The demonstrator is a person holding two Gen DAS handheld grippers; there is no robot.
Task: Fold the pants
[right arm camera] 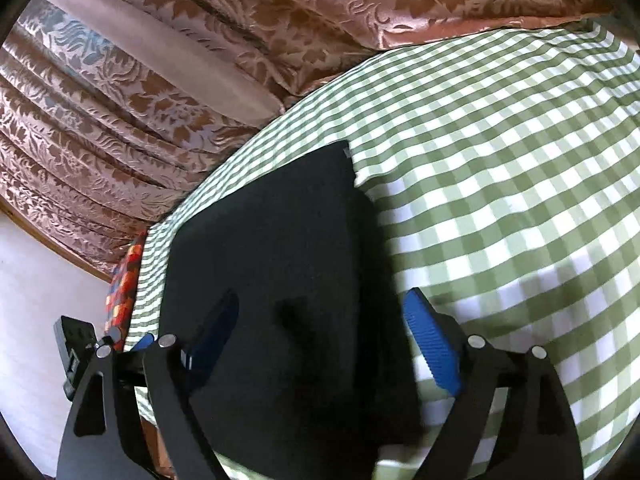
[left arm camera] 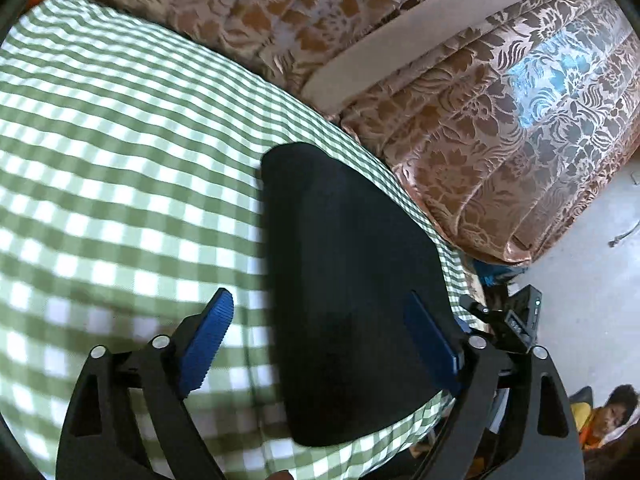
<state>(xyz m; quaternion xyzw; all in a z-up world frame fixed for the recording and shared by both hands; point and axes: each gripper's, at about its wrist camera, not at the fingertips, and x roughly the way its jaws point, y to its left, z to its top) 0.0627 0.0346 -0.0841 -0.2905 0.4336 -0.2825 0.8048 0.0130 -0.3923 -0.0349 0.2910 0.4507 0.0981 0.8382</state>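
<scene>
The black pants [left arm camera: 348, 280] lie folded into a flat compact block on the green-and-white checked cloth [left arm camera: 120, 168]. My left gripper [left arm camera: 320, 332] is open above them, its right blue finger [left arm camera: 432, 344] over the fabric and its left one over the cloth. In the right wrist view the pants [right arm camera: 280, 248] fill the centre on the checked cloth [right arm camera: 500, 160]. My right gripper [right arm camera: 320, 336] is open over them, its left finger [right arm camera: 212, 336] above the fabric and its right finger [right arm camera: 432, 348] at the pants' right edge. Neither holds anything.
Brown floral curtains [left arm camera: 480, 128] hang close behind the surface, also in the right wrist view [right arm camera: 120, 100]. The other gripper's body [left arm camera: 516, 320] shows at the cloth's right edge. A pale floor [left arm camera: 592, 280] lies beyond. A red patterned item [right arm camera: 124, 292] sits at the cloth's left edge.
</scene>
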